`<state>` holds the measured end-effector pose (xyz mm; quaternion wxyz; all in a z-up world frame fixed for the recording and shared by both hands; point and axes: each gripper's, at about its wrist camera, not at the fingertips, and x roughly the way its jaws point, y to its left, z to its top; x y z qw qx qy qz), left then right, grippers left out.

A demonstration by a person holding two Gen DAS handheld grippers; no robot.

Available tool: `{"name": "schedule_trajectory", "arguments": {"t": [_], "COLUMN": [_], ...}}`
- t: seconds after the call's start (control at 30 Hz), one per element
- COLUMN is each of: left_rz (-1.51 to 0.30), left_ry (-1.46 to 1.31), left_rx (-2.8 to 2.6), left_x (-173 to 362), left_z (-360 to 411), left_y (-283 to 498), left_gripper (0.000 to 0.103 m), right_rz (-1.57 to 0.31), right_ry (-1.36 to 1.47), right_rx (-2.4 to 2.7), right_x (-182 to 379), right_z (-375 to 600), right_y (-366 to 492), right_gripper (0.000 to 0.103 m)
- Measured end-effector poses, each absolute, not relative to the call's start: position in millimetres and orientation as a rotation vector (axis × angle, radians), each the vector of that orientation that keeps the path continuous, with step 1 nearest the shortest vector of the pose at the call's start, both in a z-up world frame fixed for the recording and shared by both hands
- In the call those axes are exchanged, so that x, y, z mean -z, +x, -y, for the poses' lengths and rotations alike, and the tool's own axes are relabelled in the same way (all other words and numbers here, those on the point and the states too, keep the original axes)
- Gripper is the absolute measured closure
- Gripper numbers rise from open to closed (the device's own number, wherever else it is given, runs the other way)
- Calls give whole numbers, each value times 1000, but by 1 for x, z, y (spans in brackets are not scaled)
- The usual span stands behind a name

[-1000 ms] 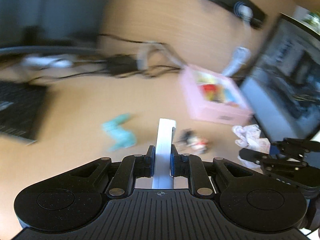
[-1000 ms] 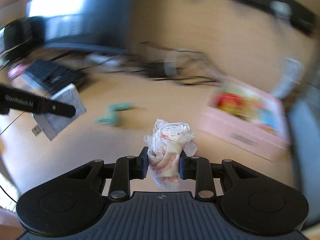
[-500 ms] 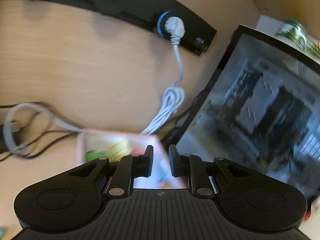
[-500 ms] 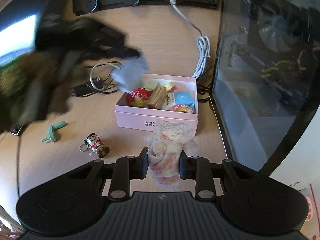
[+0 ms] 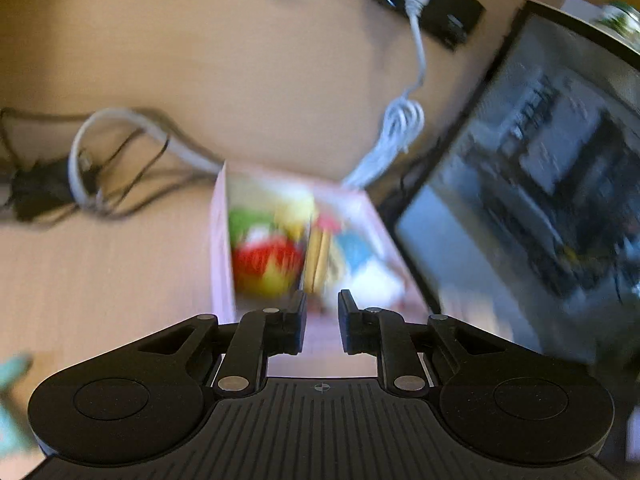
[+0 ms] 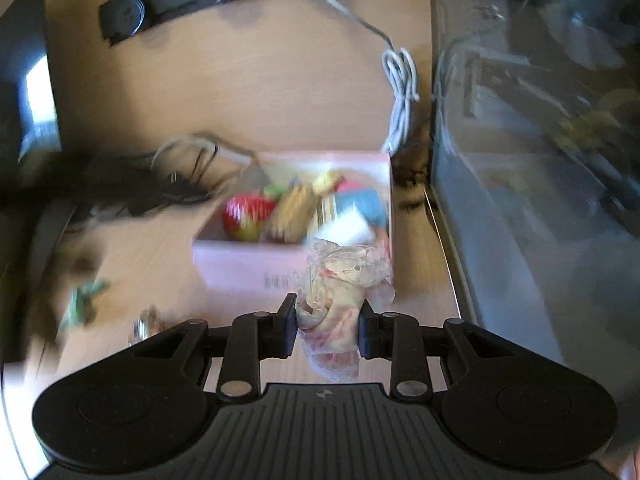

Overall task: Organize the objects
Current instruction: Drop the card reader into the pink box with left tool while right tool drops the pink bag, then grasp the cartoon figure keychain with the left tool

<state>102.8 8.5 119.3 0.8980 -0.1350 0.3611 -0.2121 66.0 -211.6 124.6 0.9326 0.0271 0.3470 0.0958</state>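
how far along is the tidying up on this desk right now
Done: the pink box already holds several colourful items. In hand: the right gripper is clamped on a lacy pink-and-white bundle near the box; the left gripper is empty. Left: a teal item and a small blurred trinket lie on the desk.
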Motion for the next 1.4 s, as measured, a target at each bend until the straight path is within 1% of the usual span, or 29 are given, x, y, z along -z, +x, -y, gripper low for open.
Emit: {"name": "schedule_trajectory", "arguments": {"t": [0.23, 0.3, 0.47, 0.57, 0.6, 0.63, 0.67, 0.7, 0.73, 0.9, 1.0, 1.07, 1.17, 1.3, 1.4], "left_rz": [-858, -864, -844, -847, -852, -859, -865, -869, -871, -869, -867, -864, -853, -885, -944], "left_ry": [-346, -369, -433, -476, -484, -493, -501, -507, -510, -514, -489, -463, -421, -464, -528], "left_rx": [392, 347, 207, 131, 108, 92, 83, 76, 75, 109, 135, 161, 202, 201, 181], "left_x": [-86, -83, -78, -72, -69, -67, -65, -63, -61, -56, -56, -59, -64, -62, -53], "left_z": [-60, -79, -131, -157, -165, -170, -174, -178, -181, -179, -167, -155, -133, -106, -84], "left_y": [23, 6, -26, -39, -42, -43, -45, -46, -46, -37, -30, -23, -8, 15, 34], "left_gripper": [85, 85, 85, 85, 85, 85, 85, 85, 85, 85, 85, 85, 85, 85, 85], "right_rz": [-655, -673, -853, -966, -984, -994, -999, -1002, -993, -864, -792, -755, -725, -700, -719], "right_ry": [97, 127, 282, 293, 281, 262, 250, 246, 257, 391, 372, 325, 217, 22, -49], "right_rx": [-178, -193, -253, -227, -216, -199, -188, -175, -172, -238, -241, -246, -241, -218, -227], "right_x": [-140, -138, -111, -87, -81, -77, -75, -75, -79, -123, -145, -153, -151, -132, -116], "right_z": [182, 166, 134, 123, 121, 120, 120, 124, 128, 163, 176, 179, 177, 163, 157], "right_y": [176, 206, 287, 322, 328, 333, 336, 338, 335, 281, 237, 203, 158, 100, 69], "right_gripper": [75, 75, 75, 75, 73, 67, 55, 49, 42, 39, 37, 31, 27, 27, 27]}}
